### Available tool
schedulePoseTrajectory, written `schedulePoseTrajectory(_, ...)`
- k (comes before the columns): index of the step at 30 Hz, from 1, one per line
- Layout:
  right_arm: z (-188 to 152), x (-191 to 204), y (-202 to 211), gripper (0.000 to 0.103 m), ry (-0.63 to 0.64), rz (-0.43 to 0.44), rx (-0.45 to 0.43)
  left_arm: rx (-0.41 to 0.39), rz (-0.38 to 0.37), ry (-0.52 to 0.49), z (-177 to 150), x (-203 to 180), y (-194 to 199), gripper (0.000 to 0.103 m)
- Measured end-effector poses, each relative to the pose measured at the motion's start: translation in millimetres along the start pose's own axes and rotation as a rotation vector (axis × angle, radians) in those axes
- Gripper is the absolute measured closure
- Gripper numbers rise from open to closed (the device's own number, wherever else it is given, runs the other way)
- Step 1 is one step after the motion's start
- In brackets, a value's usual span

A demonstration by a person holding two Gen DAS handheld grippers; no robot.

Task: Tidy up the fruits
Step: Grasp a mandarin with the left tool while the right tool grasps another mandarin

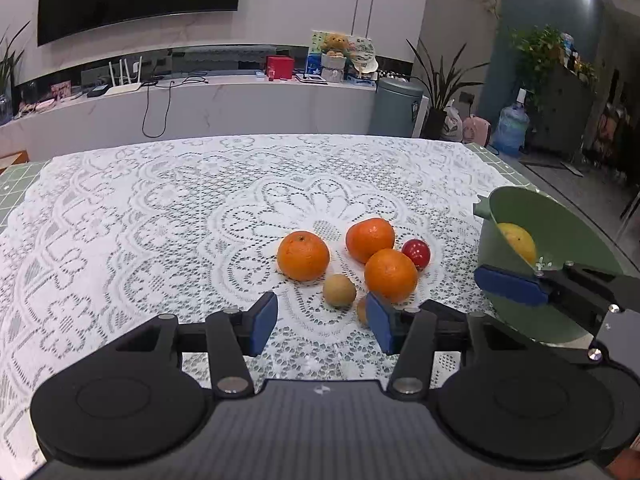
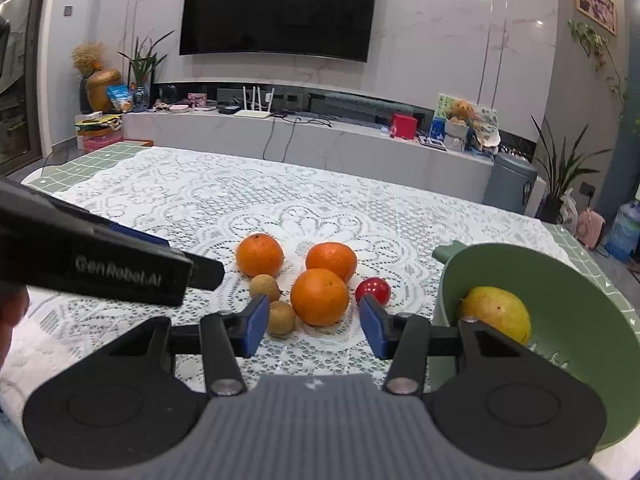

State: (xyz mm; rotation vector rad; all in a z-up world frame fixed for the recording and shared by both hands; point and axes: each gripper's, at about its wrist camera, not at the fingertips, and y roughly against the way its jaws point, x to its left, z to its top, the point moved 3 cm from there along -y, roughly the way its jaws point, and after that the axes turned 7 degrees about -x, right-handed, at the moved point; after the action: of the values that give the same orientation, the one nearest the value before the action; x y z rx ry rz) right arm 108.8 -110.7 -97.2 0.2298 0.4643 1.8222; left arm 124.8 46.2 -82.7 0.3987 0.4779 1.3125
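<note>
**One Yellow Fruit in the Green Bowl, Six Pieces Still on the Lace**

The only container in sight was a green bowl (image 2: 560, 280), which sat tilted at the right edge of the table, its open mouth turned toward the cameras. Inside it lay a single yellow fruit (image 2: 496, 312), resting against the lower wall (nothing else showed in the bowl).

The rest of the fruit lay loose on the white lace tablecloth (image 1: 160, 220), gathered in a tight cluster just left of the bowl. There were three oranges (image 2: 319, 297): one stood a little apart on the left, the other two were close together, one behind the other. A small red fruit (image 2: 373, 290) sat nearest the bowl, just beside the front orange. Two small brown fruits (image 2: 264, 287) lay in front of the left orange, close to each other.

The left gripper (image 1: 322, 324) hovered low over the cloth with its blue pads apart and nothing between them; the nearer brown fruit was partly hidden behind its right finger. The right gripper (image 2: 312, 324) also stood unclenched and empty, its pads framing the front orange from the near side without touching it. In the left wrist view, one of its blue pads crossed in front of the bowl's outer wall.
</note>
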Motion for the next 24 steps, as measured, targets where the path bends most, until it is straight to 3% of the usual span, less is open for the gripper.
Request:
schedulePoseTrajectory(9,0.7,-3.6,-25.9,0.062,-0.028,-0.024,0.012,-0.016,0.017,-0.009,4.0,3.4,-19.4,0.044)
schedulePoseTrajectory(24,-2.0,-3.5,-61.5,0.062,-0.039,-0.034,0.074,0.032,-0.001,0.061,15.2,23.4,-65.3,0.044)
